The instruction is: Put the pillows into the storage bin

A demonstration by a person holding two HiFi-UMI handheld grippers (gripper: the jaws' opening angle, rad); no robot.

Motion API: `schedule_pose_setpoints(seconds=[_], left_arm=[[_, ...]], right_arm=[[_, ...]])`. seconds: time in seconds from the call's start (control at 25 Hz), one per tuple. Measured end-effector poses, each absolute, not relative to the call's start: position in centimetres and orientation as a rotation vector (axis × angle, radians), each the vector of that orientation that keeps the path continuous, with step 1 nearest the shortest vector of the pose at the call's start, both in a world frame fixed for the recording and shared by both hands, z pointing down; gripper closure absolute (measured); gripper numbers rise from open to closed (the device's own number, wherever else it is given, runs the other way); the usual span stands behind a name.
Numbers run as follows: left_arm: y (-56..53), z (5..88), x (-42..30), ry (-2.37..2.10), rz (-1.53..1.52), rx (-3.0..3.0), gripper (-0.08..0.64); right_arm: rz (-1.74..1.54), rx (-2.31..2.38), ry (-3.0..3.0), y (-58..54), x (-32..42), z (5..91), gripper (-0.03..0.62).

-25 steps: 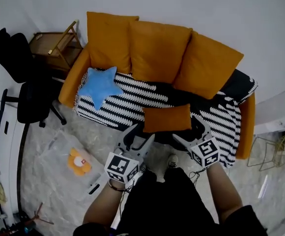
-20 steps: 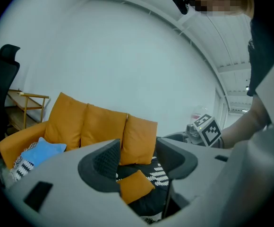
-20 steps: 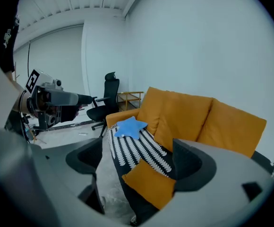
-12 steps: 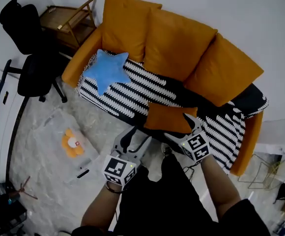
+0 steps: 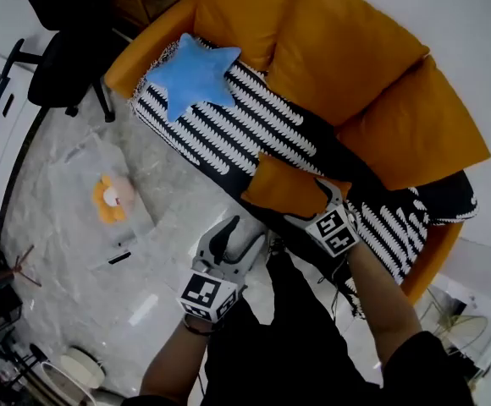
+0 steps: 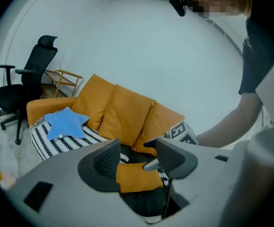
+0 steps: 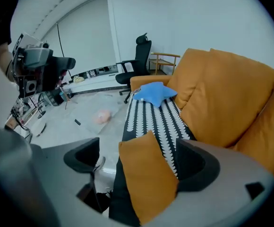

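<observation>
Pillow (image 7: 146, 183) lies between the right gripper's (image 7: 137, 156) opening fingers (image 7: 194, 167) on the sofa (image 7: 222, 93).

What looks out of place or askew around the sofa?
The small orange pillow lies askew at the sofa seat's front edge, away from the back cushions. An orange soft toy lies on the floor.
</observation>
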State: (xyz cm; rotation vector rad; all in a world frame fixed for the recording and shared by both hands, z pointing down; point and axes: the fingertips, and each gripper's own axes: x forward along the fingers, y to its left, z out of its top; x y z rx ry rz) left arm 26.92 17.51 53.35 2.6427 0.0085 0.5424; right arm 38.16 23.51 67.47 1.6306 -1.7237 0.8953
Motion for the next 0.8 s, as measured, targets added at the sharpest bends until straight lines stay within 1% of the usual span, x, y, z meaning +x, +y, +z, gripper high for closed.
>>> schedule_pose_setpoints(seconds=[0.36,0.6,0.72,0.8], left_arm=[[20.0,60.0,29.2,-0.056,0.567,2.587,0.334],[21.9,63.8,28.0,-0.096,0.593,2.547,0.334],[22.2,65.3,27.1,-0.113,0.615,2.523,0.334],[22.0,65.8,26.8,-0.121,0.619,2.523,0.334]], right_arm=[[0.914,1.336,-1.723,25.1,39.6,77.7,0.066],[0.910,1.197,-1.669,26.7,39.2,84.5,0.029],[0.885,1.161,-1.616,26.9,39.3,87.2,0.024],[0.852,1.156,-1.577,26.8,39.5,88.5,0.002]])
